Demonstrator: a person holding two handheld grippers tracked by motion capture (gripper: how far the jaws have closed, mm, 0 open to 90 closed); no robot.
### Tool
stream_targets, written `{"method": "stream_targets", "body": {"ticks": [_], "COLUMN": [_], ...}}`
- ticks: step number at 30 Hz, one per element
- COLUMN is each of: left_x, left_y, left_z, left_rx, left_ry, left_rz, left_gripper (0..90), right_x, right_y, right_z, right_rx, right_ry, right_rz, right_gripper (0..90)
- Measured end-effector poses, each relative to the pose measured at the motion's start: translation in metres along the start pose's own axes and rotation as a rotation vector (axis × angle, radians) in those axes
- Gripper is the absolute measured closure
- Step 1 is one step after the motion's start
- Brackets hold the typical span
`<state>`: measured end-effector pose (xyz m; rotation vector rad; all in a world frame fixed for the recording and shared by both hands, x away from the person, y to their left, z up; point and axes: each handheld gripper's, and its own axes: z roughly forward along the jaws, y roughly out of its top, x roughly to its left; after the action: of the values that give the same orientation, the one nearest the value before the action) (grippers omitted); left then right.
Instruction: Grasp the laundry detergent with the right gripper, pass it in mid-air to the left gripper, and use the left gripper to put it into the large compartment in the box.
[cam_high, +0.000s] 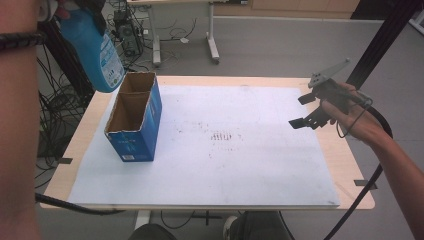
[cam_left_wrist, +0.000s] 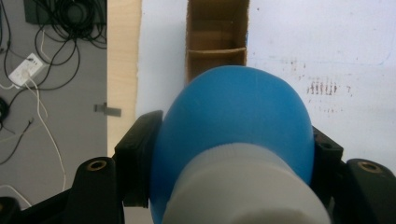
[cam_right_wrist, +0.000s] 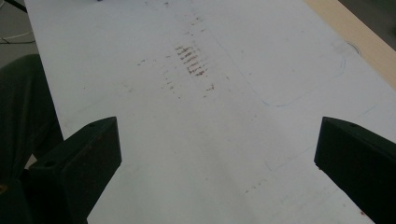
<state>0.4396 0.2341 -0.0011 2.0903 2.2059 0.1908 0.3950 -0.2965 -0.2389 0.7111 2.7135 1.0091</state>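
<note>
A blue bottle (cam_high: 96, 50) with a white top (cam_left_wrist: 243, 186) hangs tilted in the air at the table's back left. My left gripper (cam_left_wrist: 233, 144) is shut on its blue shoulder, one jaw on each side. Below it stands an open blue cardboard box (cam_high: 132, 117) with a divider inside; the left gripper view has the box (cam_left_wrist: 217, 37) just beyond the bottle. My right gripper (cam_high: 300, 111) hovers over the mat's right side, held by a hand. It is open, and between its jaws (cam_right_wrist: 217, 149) there is just the bare mat.
A white mat (cam_high: 240, 165) covers most of the wooden table (cam_high: 345, 165), with rust-coloured marks (cam_high: 220, 136) near its middle. Beyond the table are desk legs (cam_high: 212, 45), cables and a computer on the floor. A black post (cam_high: 380, 45) rises at the right.
</note>
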Motion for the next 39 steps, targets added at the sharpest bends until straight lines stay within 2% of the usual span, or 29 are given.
{"method": "stream_targets", "body": {"ticks": [4, 15, 18, 25, 30, 39], "left_x": [0.004, 0.006, 0.005, 0.005, 0.006, 0.008], "left_y": [0.002, 0.007, 0.008, 0.009, 0.010, 0.011], "left_z": [0.006, 0.018, 0.021, 0.032, 0.044, 0.060], "left_rx": [0.002, 0.005, 0.008, 0.018, 0.033, 0.040], "left_ry": [-0.014, -0.014, -0.010, -0.003, -0.015, -0.018], "left_rz": [-0.031, -0.069, -0.056, -0.055, -0.045, -0.053], "left_gripper": [35.4, 35.4, 35.4, 35.4, 35.4, 35.4], "right_x": [0.001, 0.000, 0.000, 0.001, 0.000, 0.000], "right_y": [0.002, 0.003, 0.003, 0.002, 0.002, 0.002], "right_z": [0.001, 0.001, 0.002, 0.002, 0.003, 0.006], "right_rx": [0.003, 0.000, -0.001, 0.009, 0.001, 0.014], "right_ry": [0.001, 0.006, 0.006, 0.002, 0.001, -0.001], "right_rz": [-0.008, -0.005, -0.007, -0.011, -0.009, -0.016], "right_gripper": [0.6, 0.7, 0.8, 0.8, 0.9, 0.9]}}
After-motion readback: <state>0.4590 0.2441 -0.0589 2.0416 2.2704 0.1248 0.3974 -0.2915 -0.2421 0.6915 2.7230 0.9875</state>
